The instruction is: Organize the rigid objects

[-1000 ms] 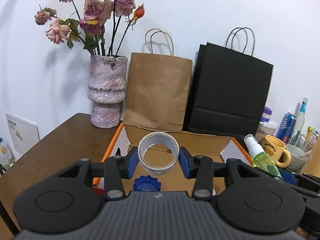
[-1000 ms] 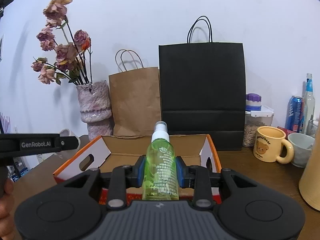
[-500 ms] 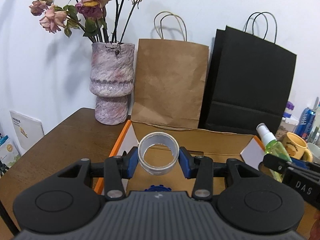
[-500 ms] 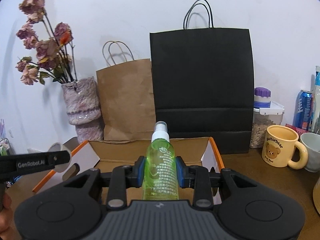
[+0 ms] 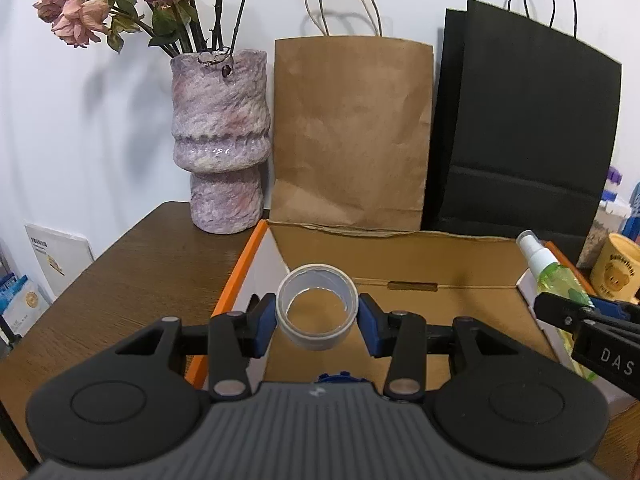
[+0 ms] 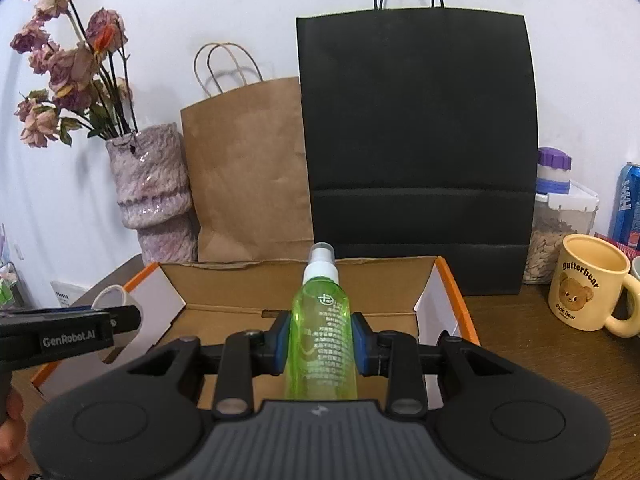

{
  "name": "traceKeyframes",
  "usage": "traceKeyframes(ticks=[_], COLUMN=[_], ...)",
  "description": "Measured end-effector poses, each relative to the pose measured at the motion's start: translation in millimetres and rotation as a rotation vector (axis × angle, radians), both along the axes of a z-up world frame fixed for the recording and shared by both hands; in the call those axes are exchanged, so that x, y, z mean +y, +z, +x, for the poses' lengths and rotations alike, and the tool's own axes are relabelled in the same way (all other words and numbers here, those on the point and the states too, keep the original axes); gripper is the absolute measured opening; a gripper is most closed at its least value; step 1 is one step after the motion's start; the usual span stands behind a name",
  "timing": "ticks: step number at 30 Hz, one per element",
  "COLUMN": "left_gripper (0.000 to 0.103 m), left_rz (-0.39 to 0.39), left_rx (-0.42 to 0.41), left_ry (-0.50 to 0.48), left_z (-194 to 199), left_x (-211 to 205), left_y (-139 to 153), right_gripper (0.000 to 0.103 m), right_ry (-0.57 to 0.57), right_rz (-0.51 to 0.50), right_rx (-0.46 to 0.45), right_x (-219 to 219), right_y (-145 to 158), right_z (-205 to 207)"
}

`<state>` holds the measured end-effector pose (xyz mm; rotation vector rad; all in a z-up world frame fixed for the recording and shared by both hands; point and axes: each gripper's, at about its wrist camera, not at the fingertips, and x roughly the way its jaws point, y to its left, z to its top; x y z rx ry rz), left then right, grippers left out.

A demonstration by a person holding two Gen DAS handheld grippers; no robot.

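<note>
My left gripper (image 5: 317, 317) is shut on a clear tape roll (image 5: 317, 307) and holds it above the left part of an open cardboard box (image 5: 400, 248) with orange edges. A blue cap (image 5: 340, 378) lies in the box just below it. My right gripper (image 6: 320, 338) is shut on a green spray bottle (image 6: 321, 340) with a white nozzle and holds it upright over the box (image 6: 304, 280). The bottle also shows at the right of the left wrist view (image 5: 558, 280). The tape roll shows at the left of the right wrist view (image 6: 110, 298).
Behind the box stand a purple vase (image 5: 220, 140) with dried roses, a brown paper bag (image 5: 352, 132) and a black paper bag (image 6: 416, 140). At the right are a yellow bear mug (image 6: 588, 284), a seed jar (image 6: 560, 232) and a blue can (image 6: 628, 204). The wooden table's left edge (image 5: 100, 264) is close.
Both grippers have moved forward toward the box and the bags, still holding the tape roll and the spray bottle. The blue cap has slipped almost out of the left view.
</note>
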<state>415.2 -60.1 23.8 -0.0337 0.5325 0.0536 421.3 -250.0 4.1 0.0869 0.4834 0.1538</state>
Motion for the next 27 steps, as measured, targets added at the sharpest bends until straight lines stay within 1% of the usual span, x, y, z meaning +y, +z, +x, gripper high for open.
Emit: traceKeyframes(ticks=[3, 7, 13, 14, 15, 16, 18, 19, 20, 21, 22, 23, 24, 25, 27], left_gripper=[0.044, 0.044, 0.044, 0.047, 0.055, 0.059, 0.078, 0.083, 0.089, 0.096, 0.1, 0.103, 0.103, 0.103, 0.103], left_rz=[0.003, 0.027, 0.04, 0.043, 0.043, 0.041, 0.042, 0.045, 0.047, 0.046, 0.044, 0.041, 0.037, 0.031, 0.025], left_rx=[0.008, 0.007, 0.009, 0.01, 0.009, 0.006, -0.006, -0.013, -0.023, -0.029, -0.033, -0.038, -0.042, -0.043, -0.044], left_ry=[-0.003, -0.005, -0.001, 0.007, 0.009, 0.011, 0.016, 0.017, 0.017, 0.016, 0.017, 0.018, 0.015, 0.01, 0.009], left_z=[1, 0, 1, 1, 1, 1, -1, -1, -3, -4, -4, -5, -6, -6, -6], left_x=[1, -2, 0, 1, 2, 3, 5, 5, 5, 6, 6, 6, 6, 5, 5], left_y=[-3, -5, -7, -8, -8, -7, -6, -5, -5, -4, -3, -2, -2, -1, -1], right_gripper=[0.03, 0.03, 0.031, 0.031, 0.031, 0.031, 0.031, 0.031, 0.034, 0.04, 0.061, 0.085, 0.093, 0.097, 0.097], right_ry=[0.001, 0.0, -0.003, -0.005, -0.007, -0.01, -0.016, -0.021, -0.023, -0.028, -0.036, -0.044, -0.049, -0.051, -0.061], right_rz=[-0.023, -0.04, -0.038, -0.039, -0.04, -0.04, -0.034, -0.033, -0.032, -0.025, -0.02, -0.017, -0.014, -0.013, -0.01], right_rx=[0.004, 0.004, 0.013, 0.017, 0.023, 0.028, 0.036, 0.04, 0.045, 0.041, 0.032, 0.019, -0.004, -0.028, -0.038], right_x=[2, 3, 1, 1, 1, 1, 0, 0, -1, -3, -4, -5, -6, -7, -8], right_y=[-4, -6, -7, -7, -8, -8, -9, -10, -10, -10, -9, -7, -5, -2, 2], right_z=[1, 0, -1, 0, 0, 1, 2, 3, 4, 3, 3, 1, -2, -4, -6])
